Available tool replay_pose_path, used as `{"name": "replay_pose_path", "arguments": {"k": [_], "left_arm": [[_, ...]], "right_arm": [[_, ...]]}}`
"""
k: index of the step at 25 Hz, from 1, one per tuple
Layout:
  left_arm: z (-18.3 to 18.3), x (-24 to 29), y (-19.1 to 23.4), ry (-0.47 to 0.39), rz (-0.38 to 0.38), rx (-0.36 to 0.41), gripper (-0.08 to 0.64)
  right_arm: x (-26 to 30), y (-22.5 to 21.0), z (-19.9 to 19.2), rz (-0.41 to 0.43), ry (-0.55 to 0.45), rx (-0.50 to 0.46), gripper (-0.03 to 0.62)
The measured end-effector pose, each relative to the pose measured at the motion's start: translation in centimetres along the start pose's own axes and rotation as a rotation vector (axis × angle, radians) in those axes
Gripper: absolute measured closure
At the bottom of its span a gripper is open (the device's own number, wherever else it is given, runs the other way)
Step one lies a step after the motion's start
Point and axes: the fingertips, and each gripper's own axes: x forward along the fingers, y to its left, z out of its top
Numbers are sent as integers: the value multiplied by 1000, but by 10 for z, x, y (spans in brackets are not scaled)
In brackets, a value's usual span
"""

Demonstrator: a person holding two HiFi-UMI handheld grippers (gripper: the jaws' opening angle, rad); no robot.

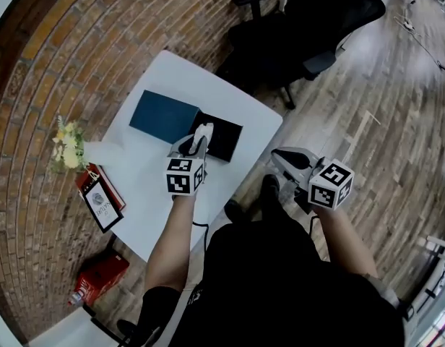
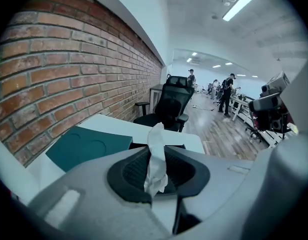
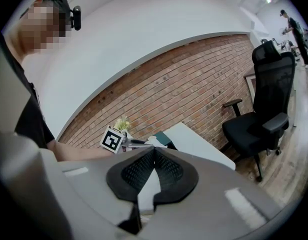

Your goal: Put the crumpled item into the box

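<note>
Left gripper (image 1: 199, 142) is clamping the crumpled tissue (image 2: 156, 149) just above the box (image 1: 228, 143), ready for dropping in; right gripper (image 3: 153, 153) is hanging well off the box, fingers together, empty.

The right gripper (image 3: 154, 150) shows its jaws closed tip to tip, nothing between — beyond them, the white table (image 3: 196, 143). Over the table hangs the left gripper (image 3: 139, 143); right of it, a black office chair (image 3: 266, 116); behind it, a brick wall (image 3: 184, 89).
</note>
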Motion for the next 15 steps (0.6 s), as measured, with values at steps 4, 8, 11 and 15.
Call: {"name": "replay_pose_path", "arguments": {"k": [4,8,11,15], "left_arm": [[-5,29,3,61,35,45,480],[-11,45,4,105,55,101,480],[-16,56,5,141,59,117,480],[-19,68,-9,152,14,148,463]], "right_arm": [[-14,-20,-2,-28,-2,35,592],[-23,-35,-3,-53,-7,60,592],[-24,-40,0,-55,-10,67,591],[-21,-42,2,-42,0,69,591]]}}
